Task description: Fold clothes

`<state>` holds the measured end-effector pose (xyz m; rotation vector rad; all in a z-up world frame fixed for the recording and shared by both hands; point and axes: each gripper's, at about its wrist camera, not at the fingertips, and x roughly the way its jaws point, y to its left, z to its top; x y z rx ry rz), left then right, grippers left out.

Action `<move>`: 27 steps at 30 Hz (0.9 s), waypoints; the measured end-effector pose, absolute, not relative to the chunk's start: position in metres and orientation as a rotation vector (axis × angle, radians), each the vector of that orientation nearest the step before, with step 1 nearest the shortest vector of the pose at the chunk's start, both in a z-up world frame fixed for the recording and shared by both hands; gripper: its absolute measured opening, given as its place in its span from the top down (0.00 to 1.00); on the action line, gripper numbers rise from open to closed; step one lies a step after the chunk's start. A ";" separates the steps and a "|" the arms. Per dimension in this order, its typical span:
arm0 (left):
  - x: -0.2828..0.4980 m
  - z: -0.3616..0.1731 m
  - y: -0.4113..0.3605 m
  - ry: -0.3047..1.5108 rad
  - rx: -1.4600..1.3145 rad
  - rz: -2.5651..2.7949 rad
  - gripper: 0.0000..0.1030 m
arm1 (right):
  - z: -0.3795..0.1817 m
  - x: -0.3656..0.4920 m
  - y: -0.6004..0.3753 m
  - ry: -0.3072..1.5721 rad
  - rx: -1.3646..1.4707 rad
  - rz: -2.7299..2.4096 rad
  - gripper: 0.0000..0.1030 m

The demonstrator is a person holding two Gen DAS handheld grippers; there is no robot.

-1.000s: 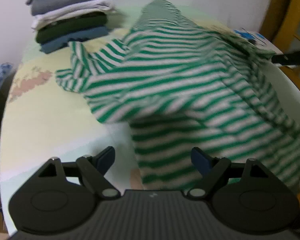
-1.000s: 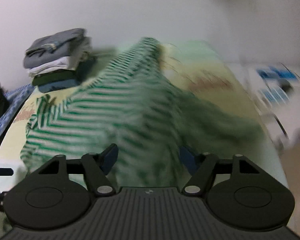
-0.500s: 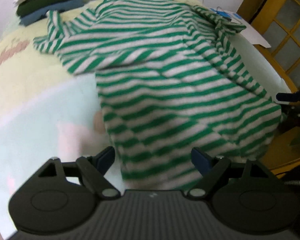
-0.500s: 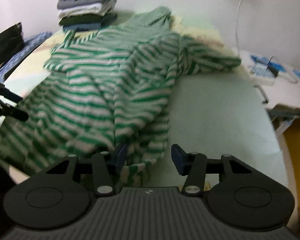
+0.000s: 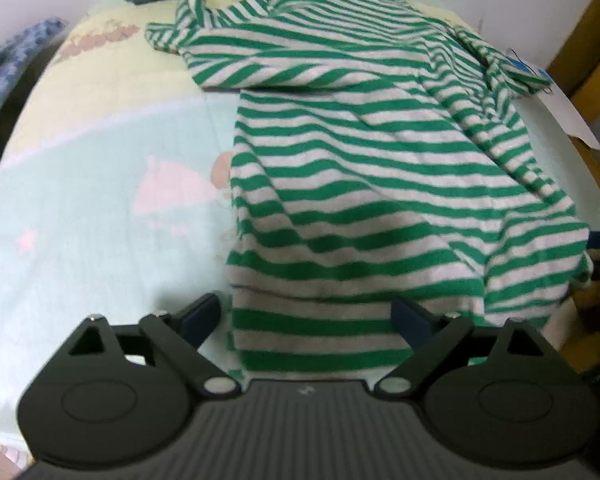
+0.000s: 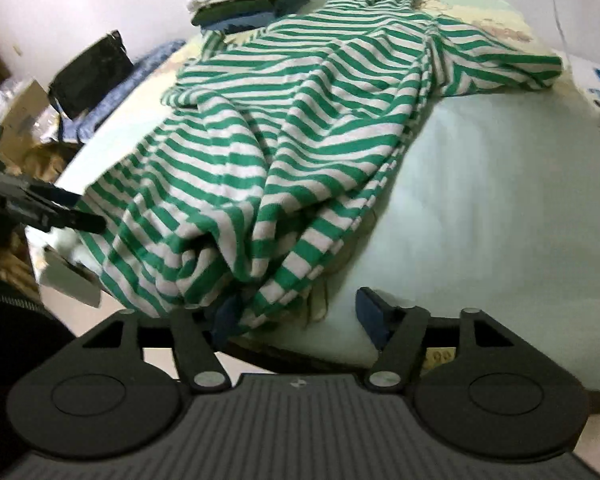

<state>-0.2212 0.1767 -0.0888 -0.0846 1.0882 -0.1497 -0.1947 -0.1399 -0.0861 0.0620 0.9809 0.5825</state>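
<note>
Green-and-white striped knit shirt [image 5: 372,168] spread over pastel printed bedsheet [image 5: 100,208] for folding. Left gripper [image 5: 306,316] spread wide over its hem. Right gripper [image 6: 300,312] likewise spread, gripping nothing.

The striped shirt [image 5: 380,168] is made of soft knit cloth, matt and a bit fuzzy. The bed [image 5: 100,184] is covered with smooth, pale printed cloth. Each gripper [image 5: 306,314] [image 6: 296,312] is made of black matt plastic, with shiny metal pins.
</note>
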 end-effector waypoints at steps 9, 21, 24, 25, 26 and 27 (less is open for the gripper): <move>-0.229 -0.073 0.147 1.022 -0.027 -0.046 0.90 | -0.087 -0.186 -0.137 0.943 0.090 0.714 0.72; -0.284 0.015 0.137 0.853 -0.100 -0.011 0.90 | -0.032 -0.173 -0.201 0.908 0.346 0.892 0.87; -0.301 0.034 0.141 0.835 -0.123 0.011 0.92 | -0.015 -0.172 -0.226 0.913 0.381 0.922 0.88; -0.306 0.039 0.143 0.830 -0.129 0.015 0.92 | -0.009 -0.173 -0.234 0.911 0.382 0.922 0.88; -0.311 0.043 0.144 0.828 -0.130 0.017 0.92 | -0.004 -0.174 -0.240 0.910 0.374 0.917 0.88; -0.316 0.047 0.145 0.827 -0.131 0.019 0.92 | 0.000 -0.175 -0.246 0.913 0.363 0.912 0.89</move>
